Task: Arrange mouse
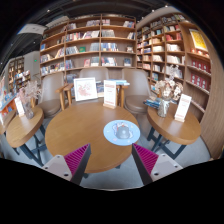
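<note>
A grey mouse [122,130] lies on a round light-blue mouse pad [121,134] at the near right part of a round wooden table [85,125]. My gripper [111,160] is held above the table's near edge, well short of the mouse. Its fingers are wide apart, with the magenta pads [76,157] facing each other and nothing between them. The mouse and pad lie ahead of the fingers, a little toward the right one.
Two display cards [85,88] stand at the table's far side, with wooden chairs behind. Smaller round tables stand at the left [20,125] and right [170,122], each with signs. Bookshelves [90,40] line the back walls.
</note>
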